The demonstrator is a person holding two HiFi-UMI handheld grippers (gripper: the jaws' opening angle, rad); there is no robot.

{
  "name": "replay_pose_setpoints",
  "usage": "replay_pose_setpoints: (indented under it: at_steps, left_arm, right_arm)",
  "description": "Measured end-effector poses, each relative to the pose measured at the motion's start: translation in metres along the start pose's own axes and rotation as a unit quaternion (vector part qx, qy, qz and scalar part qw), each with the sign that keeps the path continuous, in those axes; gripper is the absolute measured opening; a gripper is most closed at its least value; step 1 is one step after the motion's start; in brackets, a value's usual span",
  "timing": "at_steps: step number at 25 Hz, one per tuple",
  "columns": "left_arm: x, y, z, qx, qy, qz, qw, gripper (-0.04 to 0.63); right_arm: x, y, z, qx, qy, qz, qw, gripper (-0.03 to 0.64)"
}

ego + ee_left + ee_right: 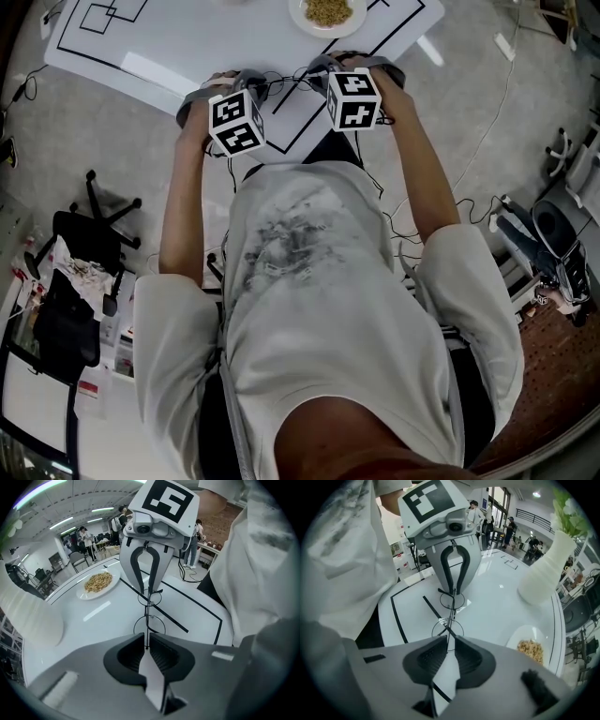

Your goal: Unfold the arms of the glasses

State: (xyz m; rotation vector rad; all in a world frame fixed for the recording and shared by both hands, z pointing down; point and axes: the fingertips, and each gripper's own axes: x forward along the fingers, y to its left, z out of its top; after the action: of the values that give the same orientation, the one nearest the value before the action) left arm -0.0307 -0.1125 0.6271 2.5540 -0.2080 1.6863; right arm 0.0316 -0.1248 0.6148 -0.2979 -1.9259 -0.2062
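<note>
Thin black round-lens glasses (149, 623) hang above the white table (108, 620), stretched lengthwise between my two grippers. In the left gripper view my left gripper (146, 642) is shut on the near end of the wire frame. Facing it, my right gripper (149, 591) pinches the far end. The right gripper view mirrors this: my right gripper (449, 642) is shut on the glasses (448, 629), and my left gripper (453, 591) holds the other end. A thin arm lies along the lenses. In the head view both marker cubes (234, 122) hide the glasses.
A white plate of food (97, 582) sits further in on the table, also seen as the plate (530, 651). A white vase with flowers (543, 573) stands nearby. Black lines (197, 604) mark the tabletop. The person's torso is close behind. A black chair (94, 230) stands on the floor.
</note>
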Motion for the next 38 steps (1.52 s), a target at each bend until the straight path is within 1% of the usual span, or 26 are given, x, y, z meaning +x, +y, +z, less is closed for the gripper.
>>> replay_pose_setpoints:
  at_steps: [8,12,16,26,38]
  left_arm:
    - [0.0015,0.0009,-0.0029,-0.026,0.004,-0.039,0.9989,0.008]
    - [0.0017,0.0025,-0.0032,-0.037,0.005,-0.046,0.9983,0.006]
    - [0.0014,0.0029,-0.0026,-0.049,0.006,-0.053,0.9974,0.008]
    - [-0.0003,0.0041,-0.0013,-0.06,-0.005,-0.028,0.9978,0.006]
    - [0.0005,0.0047,-0.0024,-0.06,-0.005,-0.023,0.9979,0.005]
  right_arm:
    - [0.0034,-0.0025,0.002,0.016,0.001,0.017,1.0,0.041]
    - [0.0036,-0.0016,0.003,0.03,-0.011,0.019,0.999,0.021]
    - [0.002,-0.0018,0.003,0.046,-0.023,0.015,0.999,0.018]
    - [-0.0004,-0.003,0.0029,0.069,-0.032,-0.002,0.997,0.015]
    - [0.0003,-0.0045,0.0031,0.084,-0.03,-0.016,0.996,0.015]
